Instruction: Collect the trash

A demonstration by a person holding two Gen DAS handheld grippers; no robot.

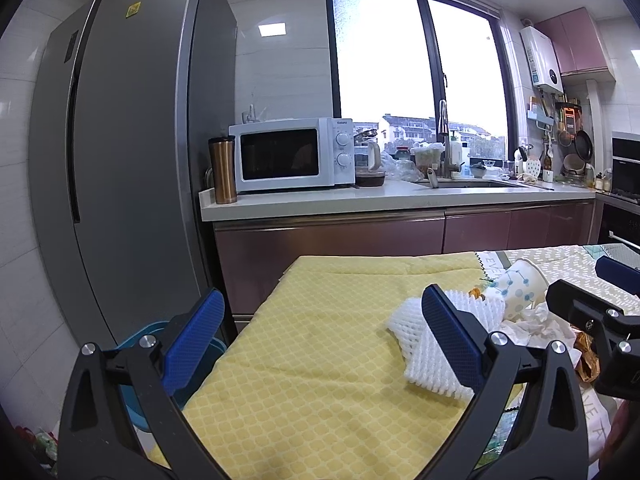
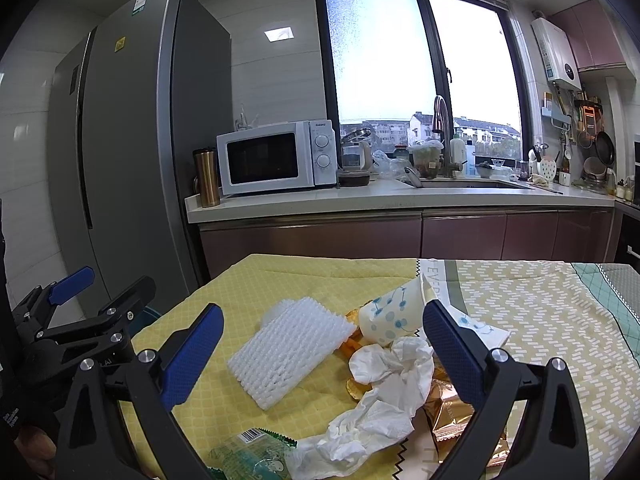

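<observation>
A pile of trash lies on the cloth-covered table (image 2: 304, 276). It holds a white foam fruit net (image 2: 292, 354), a tipped paper cup with blue dots (image 2: 394, 316), crumpled white tissue (image 2: 384, 392), a gold foil wrapper (image 2: 450, 410) and a green snack packet (image 2: 252, 454). My right gripper (image 2: 320, 354) is open, hovering just above and in front of the pile. My left gripper (image 1: 320, 346) is open and empty over the yellow cloth at the table's left side, with the foam net (image 1: 432, 350) and the cup (image 1: 516, 286) by its right finger.
A blue bin (image 1: 140, 344) stands on the floor left of the table, below my left gripper. A tall grey fridge (image 1: 132, 160) is at the left. Behind the table runs a kitchen counter (image 1: 392, 198) with a microwave (image 1: 292, 156) and a sink.
</observation>
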